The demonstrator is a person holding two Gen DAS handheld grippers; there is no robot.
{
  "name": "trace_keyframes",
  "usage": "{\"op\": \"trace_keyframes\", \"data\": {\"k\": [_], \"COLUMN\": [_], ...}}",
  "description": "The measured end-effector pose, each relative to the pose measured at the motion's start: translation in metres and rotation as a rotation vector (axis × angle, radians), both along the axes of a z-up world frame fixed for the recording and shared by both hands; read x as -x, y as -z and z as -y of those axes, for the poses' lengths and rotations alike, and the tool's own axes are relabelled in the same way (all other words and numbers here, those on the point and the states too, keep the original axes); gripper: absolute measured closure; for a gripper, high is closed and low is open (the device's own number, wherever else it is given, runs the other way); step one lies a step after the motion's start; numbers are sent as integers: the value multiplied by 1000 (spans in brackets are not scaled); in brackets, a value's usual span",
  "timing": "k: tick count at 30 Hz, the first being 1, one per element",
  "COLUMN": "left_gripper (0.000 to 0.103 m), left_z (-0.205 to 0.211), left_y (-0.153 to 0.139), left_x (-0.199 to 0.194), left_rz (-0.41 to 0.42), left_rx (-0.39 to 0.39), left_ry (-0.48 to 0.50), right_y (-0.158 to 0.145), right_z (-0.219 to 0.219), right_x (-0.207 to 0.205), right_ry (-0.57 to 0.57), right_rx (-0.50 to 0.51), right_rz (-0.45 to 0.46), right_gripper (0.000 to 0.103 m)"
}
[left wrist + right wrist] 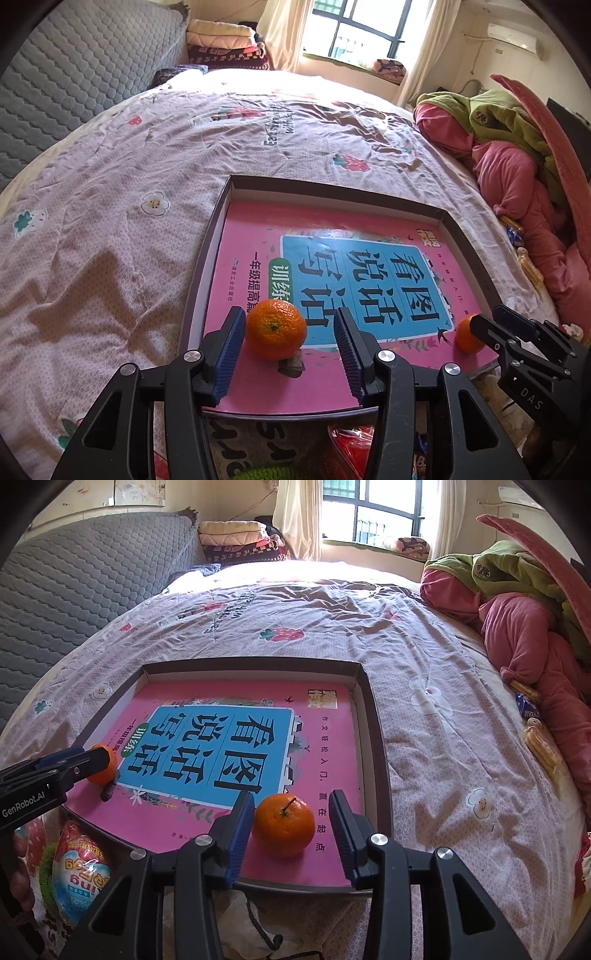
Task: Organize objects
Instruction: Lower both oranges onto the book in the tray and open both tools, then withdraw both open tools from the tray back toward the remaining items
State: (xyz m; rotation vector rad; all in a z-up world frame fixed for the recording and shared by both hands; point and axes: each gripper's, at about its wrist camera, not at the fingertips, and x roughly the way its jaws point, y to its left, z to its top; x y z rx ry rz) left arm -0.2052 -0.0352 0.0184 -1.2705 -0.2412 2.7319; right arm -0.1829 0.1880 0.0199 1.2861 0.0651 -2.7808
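A shallow dark tray (332, 184) (255, 661) lies on the bed with a pink and blue book (251, 229) (332, 731) inside it. Two oranges rest on the book. My left gripper (290, 332) straddles one orange (276, 328); it is open, with a gap at the right pad. A small dark block (291, 363) sits just before that orange. My right gripper (291, 819) stands open around the other orange (284, 825), which has a short stem. Each view shows the other gripper at its edge: the right gripper (487, 317) and the left gripper (94, 762).
The bedspread (110, 221) is pink with flower prints. A heap of pink and green clothes (517, 627) lies along the right side, with snack packets (539, 742) beside it. A printed bag (79, 871) lies near the tray's front. A grey quilted mattress (74, 590) stands at the left.
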Motion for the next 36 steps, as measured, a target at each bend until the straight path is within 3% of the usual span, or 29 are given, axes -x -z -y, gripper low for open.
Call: {"op": "trace_keyframes", "data": {"k": [4,15,28,36], "left_gripper": [43,36,35,35], "left_z": [1,9,14,19], "left_y": [-8,-23,-30,-34], "left_x": [-8,-32,-58,-69], "left_rz": [-37,-88,-106,-99], "left_rx": [-9,-43,-72,-54], "left_ry": [5,5,52,16], "right_y": [-5,-23,-39,-45], "right_z": [0,2,-2,7], "right_x": [-4,-18,-51,-72], "right_ry": [-6,-29,-53,-105], "right_rx": [8,31,60,61], "right_rz": [-21,-105,-193,-220], "right_gripper": [60,53,49,46]}}
